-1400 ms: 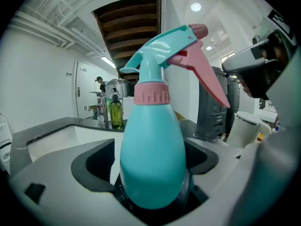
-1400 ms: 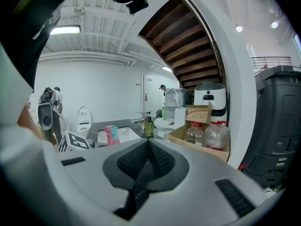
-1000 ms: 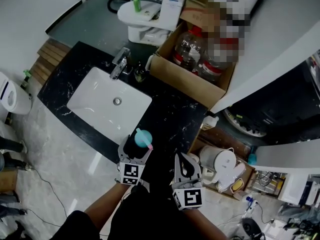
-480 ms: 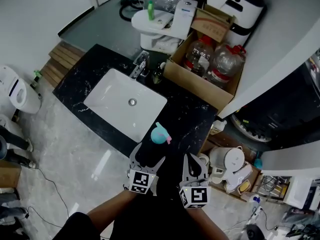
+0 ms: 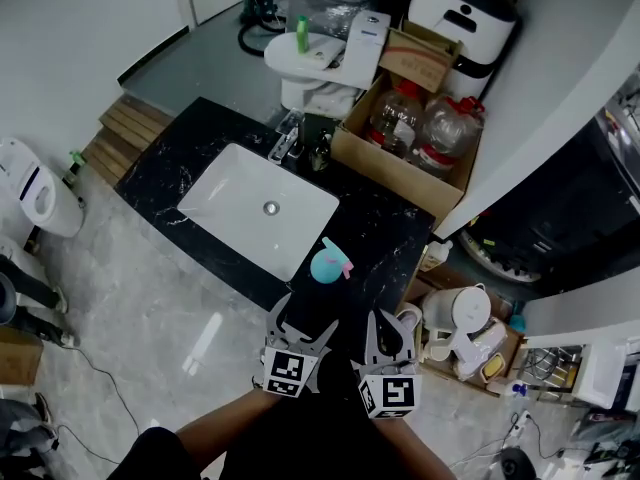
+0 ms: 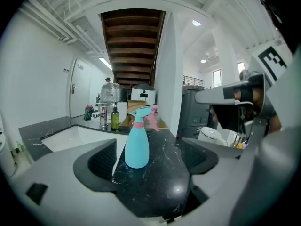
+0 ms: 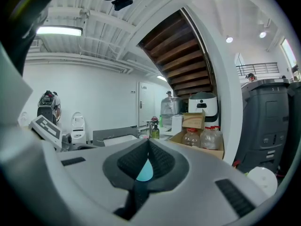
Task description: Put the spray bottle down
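I see the spray bottle [image 5: 330,265] standing upright on the black counter [image 5: 385,230], just right of the white sink [image 5: 255,206] and in front of the cardboard box [image 5: 398,163] of water jugs. A second ago it sat between the jaws of my left gripper [image 5: 303,320]. Half a second ago it was still at their tips. Now there is bare counter between the bottle and the jaws, so it stands free.

In the left gripper view the jaws are spread wide with nothing between them. The teal bottle [image 6: 138,142] with its pink trigger stands a little beyond them on the marbled stone [image 6: 155,182], with the basin [image 6: 70,136] off to its left.

My right gripper [image 5: 385,326] hangs beside the left one at the counter's near edge, much where it was in both earlier pictures. In its own view the two pads meet along one line, closed on nothing [image 7: 147,142], and a sliver of teal shows through the gap below them.
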`<state>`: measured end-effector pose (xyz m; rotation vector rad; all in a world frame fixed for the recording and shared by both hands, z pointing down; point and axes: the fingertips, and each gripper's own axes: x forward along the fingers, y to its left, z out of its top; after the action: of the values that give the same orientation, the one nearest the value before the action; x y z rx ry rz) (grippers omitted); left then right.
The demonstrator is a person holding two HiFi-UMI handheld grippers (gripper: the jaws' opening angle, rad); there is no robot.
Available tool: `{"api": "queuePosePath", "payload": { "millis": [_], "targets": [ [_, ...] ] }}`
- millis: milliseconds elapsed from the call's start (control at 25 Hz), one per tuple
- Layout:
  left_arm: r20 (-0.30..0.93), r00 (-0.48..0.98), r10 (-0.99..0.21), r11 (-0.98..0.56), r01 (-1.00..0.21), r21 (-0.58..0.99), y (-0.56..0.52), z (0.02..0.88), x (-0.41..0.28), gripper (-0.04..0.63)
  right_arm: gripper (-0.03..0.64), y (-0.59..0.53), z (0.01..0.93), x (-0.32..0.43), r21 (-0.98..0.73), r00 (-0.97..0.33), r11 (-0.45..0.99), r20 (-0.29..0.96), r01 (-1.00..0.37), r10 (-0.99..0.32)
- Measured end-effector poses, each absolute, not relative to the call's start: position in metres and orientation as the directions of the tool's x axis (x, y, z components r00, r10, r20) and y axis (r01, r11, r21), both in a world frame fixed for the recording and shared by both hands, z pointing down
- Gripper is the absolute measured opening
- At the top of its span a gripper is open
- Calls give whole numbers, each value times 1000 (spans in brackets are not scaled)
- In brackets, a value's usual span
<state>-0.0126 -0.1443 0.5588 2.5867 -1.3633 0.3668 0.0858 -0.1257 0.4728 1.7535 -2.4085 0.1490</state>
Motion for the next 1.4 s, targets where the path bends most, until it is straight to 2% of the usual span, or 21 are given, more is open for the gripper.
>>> {"api": "queuePosePath", "payload": {
  "millis": [440, 520, 640, 960, 1040, 1400],
  "targets": [
    [250, 588, -770, -586, -805, 88, -116, 518, -5, 422, 11, -99, 470, 86, -1, -269, 273, 174, -962, -947],
    [231, 600, -766, -600, -796, 79, -110, 511, -2, 381, 11, -95, 469, 87, 6, -260, 265, 173, -964, -950],
    [193, 628, -754, -630, -774, 55, -102, 501, 6, 235, 11, -89, 468, 90, 6, -248, 252, 173, -968, -953],
    [110, 648, -753, -645, -761, 65, -96, 482, 13, 85, 11, -81, 473, 93, -15, -242, 243, 176, -970, -954],
    [98, 634, -767, -631, -773, 59, -96, 477, 11, 28, 11, -80, 471, 94, -18, -241, 242, 163, -970, -957],
    [123, 634, -763, -631, -773, 65, -93, 479, 15, 12, 9, -77, 471, 95, 23, -228, 235, 171, -972, -959]
  ]
}}
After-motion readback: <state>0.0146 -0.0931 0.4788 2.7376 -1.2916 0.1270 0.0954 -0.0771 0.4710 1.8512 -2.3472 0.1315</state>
